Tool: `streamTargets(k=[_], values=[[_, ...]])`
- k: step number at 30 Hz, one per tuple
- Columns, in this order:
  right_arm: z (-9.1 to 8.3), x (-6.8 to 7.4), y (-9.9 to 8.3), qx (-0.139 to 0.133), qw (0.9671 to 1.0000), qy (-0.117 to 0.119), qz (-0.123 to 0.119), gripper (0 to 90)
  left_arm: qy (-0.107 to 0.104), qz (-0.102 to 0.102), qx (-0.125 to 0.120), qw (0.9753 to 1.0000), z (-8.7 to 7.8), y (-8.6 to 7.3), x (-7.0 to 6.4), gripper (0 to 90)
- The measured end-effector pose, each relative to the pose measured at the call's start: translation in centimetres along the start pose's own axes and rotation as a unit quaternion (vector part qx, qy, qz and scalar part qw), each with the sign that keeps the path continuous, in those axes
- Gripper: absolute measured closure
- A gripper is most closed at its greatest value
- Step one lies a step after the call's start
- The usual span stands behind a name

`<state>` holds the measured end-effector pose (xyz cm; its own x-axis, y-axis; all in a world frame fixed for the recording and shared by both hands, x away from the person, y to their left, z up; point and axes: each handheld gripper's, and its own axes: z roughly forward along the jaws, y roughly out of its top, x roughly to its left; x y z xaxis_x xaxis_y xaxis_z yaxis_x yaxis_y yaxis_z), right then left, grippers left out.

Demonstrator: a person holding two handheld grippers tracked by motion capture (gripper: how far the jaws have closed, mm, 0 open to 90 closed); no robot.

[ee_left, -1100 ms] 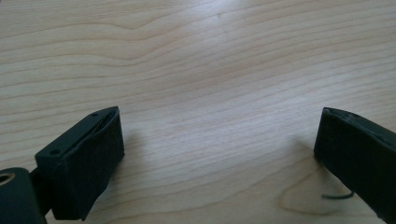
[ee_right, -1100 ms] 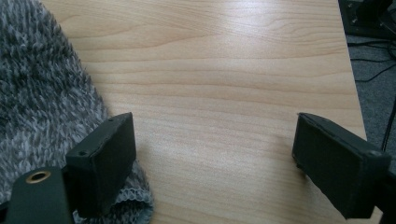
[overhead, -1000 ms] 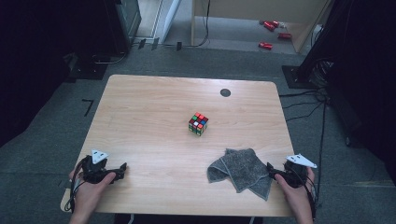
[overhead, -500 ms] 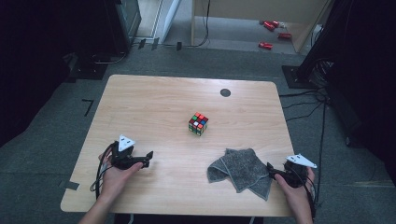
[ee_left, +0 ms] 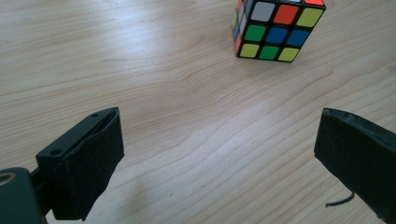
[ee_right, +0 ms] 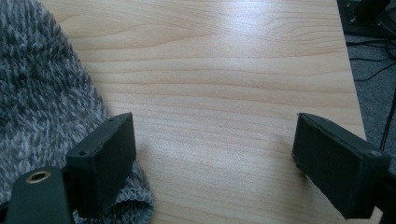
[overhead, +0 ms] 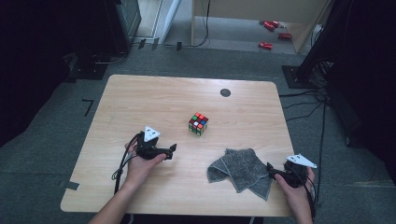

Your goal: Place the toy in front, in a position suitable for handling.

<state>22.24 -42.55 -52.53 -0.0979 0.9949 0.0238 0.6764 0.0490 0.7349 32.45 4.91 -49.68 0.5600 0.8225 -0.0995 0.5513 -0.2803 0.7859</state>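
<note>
My left tongs (overhead: 172, 150) gape wide, aimed at the scrambled multicoloured puzzle cube (overhead: 198, 123) standing mid-worktop, near but apart. If I close off-centre, I judge the cube could twist or skid away. My right tongs (overhead: 271, 171), also open, touch the grey fuzzy cloth (overhead: 242, 168). Pale wooden worktop (overhead: 140, 102); grey carpet floor (overhead: 56, 154).

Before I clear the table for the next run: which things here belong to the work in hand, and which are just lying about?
In the job:
- puzzle cube, straight ahead of the open left gripper
- grey cloth, beside the open right gripper

Lying about:
- black disc near the table's far edge
- red items on the floor beyond
</note>
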Motion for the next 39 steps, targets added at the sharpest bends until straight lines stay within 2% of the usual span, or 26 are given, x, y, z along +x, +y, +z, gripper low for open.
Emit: streamTargets(k=[4,14,17,25,27,32,34,39], values=[[0.0,0.2,0.0,-0.003,1.0,-0.007,-0.003,13.6,-0.005,-0.001,0.0,1.0,0.9,0.3,-0.5,2.3],[0.0,0.0,0.0,0.001,1.0,-0.002,0.004,13.6,-0.009,-0.005,0.008,0.9999,4.6,1.4,-1.9,6.7],[0.0,0.0,0.0,0.001,1.0,-0.001,0.003,13.6,-0.005,0.003,0.012,0.9999,5.9,1.8,-2.4,7.4],[0.0,0.0,0.0,0.0,1.0,-0.002,0.003,13.6,0.004,0.022,0.028,0.9994,7.7,2.9,-3.8,8.1],[0.0,0.0,0.0,0.001,1.0,-0.002,0.003,13.5,0.014,0.022,0.029,0.9992,8.2,3.2,-4.3,13.5],[0.0,0.0,0.0,0.001,1.0,-0.001,0.003,13.5,0.021,0.029,0.038,0.9986,9.1,3.8,-5.2,13.9],[0.0,0.0,0.0,0.001,1.0,-0.001,0.004,13.5,0.026,0.038,0.041,0.9981,9.5,4.0,-5.6,14.0],[0.0,0.0,0.0,0.001,1.0,-0.001,0.004,13.5,0.036,0.043,0.046,0.9974,10.2,4.4,-5.9,14.7]])
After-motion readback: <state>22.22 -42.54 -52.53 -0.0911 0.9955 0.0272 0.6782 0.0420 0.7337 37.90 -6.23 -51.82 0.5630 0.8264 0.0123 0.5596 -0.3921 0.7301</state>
